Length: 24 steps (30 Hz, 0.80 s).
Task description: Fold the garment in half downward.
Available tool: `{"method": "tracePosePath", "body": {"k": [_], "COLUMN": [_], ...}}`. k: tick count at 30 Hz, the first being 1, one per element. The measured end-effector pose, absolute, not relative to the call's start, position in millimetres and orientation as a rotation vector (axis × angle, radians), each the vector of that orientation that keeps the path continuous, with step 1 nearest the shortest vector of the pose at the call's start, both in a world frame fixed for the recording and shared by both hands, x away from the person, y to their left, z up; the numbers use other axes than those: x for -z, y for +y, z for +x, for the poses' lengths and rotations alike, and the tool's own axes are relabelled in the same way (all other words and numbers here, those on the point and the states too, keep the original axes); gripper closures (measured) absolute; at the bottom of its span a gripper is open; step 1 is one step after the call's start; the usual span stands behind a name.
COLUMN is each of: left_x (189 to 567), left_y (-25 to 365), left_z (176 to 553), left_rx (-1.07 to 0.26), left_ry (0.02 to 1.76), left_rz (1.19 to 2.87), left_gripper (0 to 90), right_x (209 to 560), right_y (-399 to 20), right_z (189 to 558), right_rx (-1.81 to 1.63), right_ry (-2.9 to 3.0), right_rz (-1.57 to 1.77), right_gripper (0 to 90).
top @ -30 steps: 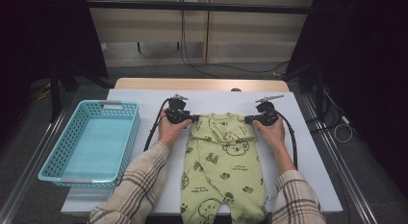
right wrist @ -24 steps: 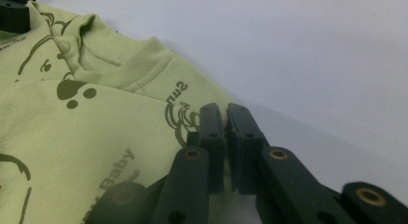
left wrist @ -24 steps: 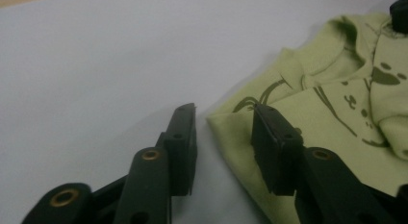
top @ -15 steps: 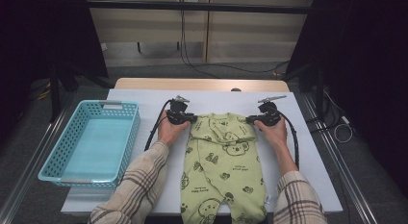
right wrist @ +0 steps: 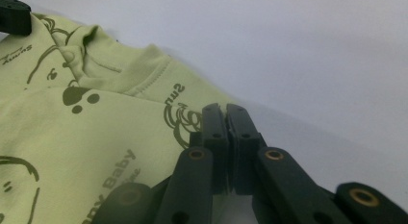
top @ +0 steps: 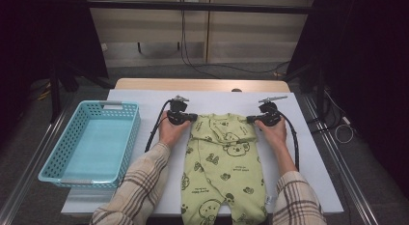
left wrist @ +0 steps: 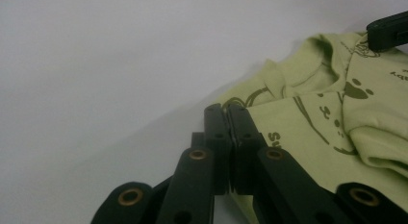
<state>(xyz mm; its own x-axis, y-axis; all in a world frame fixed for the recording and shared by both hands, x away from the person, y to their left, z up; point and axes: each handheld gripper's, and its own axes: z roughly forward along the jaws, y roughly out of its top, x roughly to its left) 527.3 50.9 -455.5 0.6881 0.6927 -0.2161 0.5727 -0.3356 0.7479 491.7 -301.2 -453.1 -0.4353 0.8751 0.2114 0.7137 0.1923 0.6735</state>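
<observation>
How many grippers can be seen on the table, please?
2. The left gripper is at the left shoulder of the green baby suit; the right gripper is at its right shoulder.

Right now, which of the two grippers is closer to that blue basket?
The left. The left gripper sits at the green baby suit's shoulder on the side facing the blue basket, while the right gripper is at the far shoulder, with the suit between.

Bright table, dark surroundings, soft close-up blur
</observation>
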Motion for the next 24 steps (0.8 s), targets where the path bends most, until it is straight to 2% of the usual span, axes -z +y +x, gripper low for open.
{"method": "tracePosePath", "body": {"k": [5, 7, 12, 20, 21, 23, 24], "left_x": [446, 445, 436, 427, 426, 426, 425], "left_y": [54, 52, 58, 60, 63, 60, 62], "left_z": [526, 524, 524, 523, 524, 523, 524], "left_rx": [-0.191, -0.186, -0.215, -0.23, -0.251, -0.238, -0.251], "left_ry": [0.956, 0.976, 0.932, 0.947, 0.913, 0.94, 0.912], "left_rz": [2.016, 1.957, 1.998, 1.913, 1.959, 1.907, 1.945], "left_gripper": [88.3, 88.3, 88.3, 88.3, 88.3, 88.3, 88.3], "right_x": [444, 441, 432, 419, 418, 415, 414], "right_y": [-304, -304, -305, -304, -305, -304, -305], "right_z": [490, 489, 488, 486, 487, 486, 487], "right_rx": [-1.13, -1.149, -1.185, -1.243, -1.254, -1.263, -1.268], "right_ry": [2.204, 2.187, 2.167, 2.131, 2.126, 2.12, 2.114], "right_rz": [1.509, 1.503, 1.478, 1.442, 1.436, 1.446, 1.429], "right_gripper": [88.0, 88.0, 88.0, 88.1, 88.1, 88.1, 88.1]}}
